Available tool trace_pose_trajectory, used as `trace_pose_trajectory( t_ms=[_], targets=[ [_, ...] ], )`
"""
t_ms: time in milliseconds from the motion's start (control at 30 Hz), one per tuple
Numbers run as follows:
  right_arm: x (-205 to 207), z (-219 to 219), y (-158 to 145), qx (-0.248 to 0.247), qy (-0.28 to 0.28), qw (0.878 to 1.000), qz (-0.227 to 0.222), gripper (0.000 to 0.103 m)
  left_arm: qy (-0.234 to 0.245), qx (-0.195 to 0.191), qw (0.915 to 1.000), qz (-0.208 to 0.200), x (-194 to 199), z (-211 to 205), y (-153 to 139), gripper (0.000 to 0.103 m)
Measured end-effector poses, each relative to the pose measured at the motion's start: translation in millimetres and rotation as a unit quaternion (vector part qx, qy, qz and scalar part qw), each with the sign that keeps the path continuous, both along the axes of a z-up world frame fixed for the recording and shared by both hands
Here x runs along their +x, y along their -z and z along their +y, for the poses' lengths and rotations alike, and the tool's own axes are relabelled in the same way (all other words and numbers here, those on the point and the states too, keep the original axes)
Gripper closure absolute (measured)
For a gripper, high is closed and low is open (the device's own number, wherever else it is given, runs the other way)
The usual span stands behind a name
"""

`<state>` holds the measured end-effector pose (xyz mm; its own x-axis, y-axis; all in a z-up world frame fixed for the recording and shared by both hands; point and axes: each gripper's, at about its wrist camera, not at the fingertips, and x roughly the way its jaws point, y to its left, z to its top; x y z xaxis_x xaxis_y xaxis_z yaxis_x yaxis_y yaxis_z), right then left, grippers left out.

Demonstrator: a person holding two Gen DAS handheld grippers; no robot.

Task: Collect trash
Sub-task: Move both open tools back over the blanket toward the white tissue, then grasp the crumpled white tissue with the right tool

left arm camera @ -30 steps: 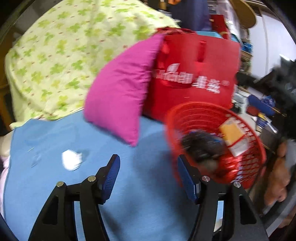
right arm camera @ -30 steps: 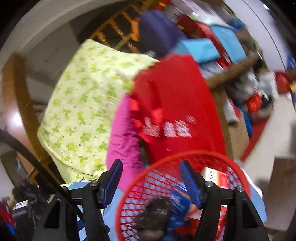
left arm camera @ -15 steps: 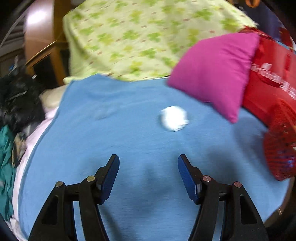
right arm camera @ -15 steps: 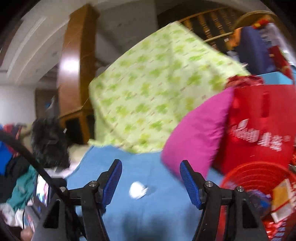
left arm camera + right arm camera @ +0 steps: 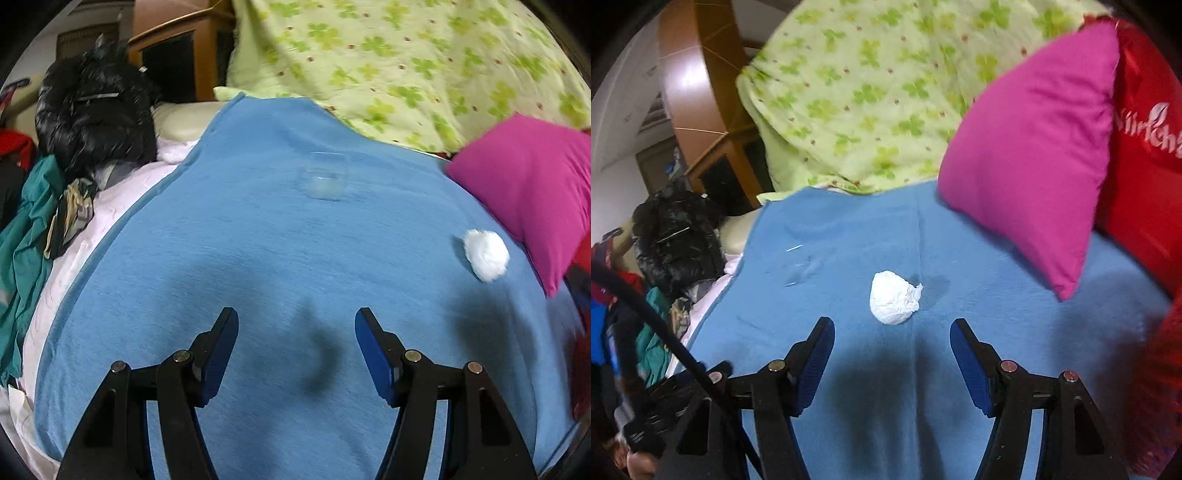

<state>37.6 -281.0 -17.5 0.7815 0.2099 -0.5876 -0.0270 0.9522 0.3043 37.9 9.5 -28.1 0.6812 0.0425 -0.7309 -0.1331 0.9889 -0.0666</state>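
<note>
1. Crumpled white tissue wad [image 5: 894, 297] is not yet collected: it lies loose on the blue fleece blanket [image 5: 997, 332], roughly fist-shaped, creased, with one twisted tail sticking out to the right. Looks light and soft, so we judge it should squash easily under the pads.
2. A clear crinkled plastic wrapper [image 5: 798, 267] lies far-left of the wad, well apart; in the left wrist view it reads as a faint transparent patch [image 5: 327, 177]. We count that as a second piece left to pick.
3. Right gripper [image 5: 892, 349] is empty, jaws about half spread, with the wad just beyond the tips and centred between them.
4. Left gripper [image 5: 296, 341] is the same: half spread, nothing held, wad [image 5: 485, 254] off to its right.
5. Magenta square cushion [image 5: 1034, 147] sits right of the wad, with a red printed bag [image 5: 1145, 147] behind it.
6. Red mesh at the right edge [image 5: 1160, 387] is probably the bin, but too blurred to confirm.
</note>
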Motion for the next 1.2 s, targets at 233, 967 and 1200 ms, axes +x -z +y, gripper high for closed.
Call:
trace_pose_trajectory(
  t_ms=[233, 967, 1200],
  targets=[
    [52.0, 3.7, 22.5, 0.039, -0.002, 0.999, 0.022, 0.034, 0.009, 0.005, 0.9998, -0.017, 51.7, 26.5, -25.0, 0.036],
    [112.3, 30.2, 56.7, -0.017, 0.028, 0.997, 0.068, 0.045, 0.063, -0.011, 0.996, 0.062, 217.1, -19.9, 13.5, 0.025],
    [115.8, 34.0, 55.7, -0.02, 0.016, 0.997, 0.07, 0.065, 0.066, -0.02, 0.996, 0.056, 226.7, -19.6, 22.3, 0.046]
  ],
)
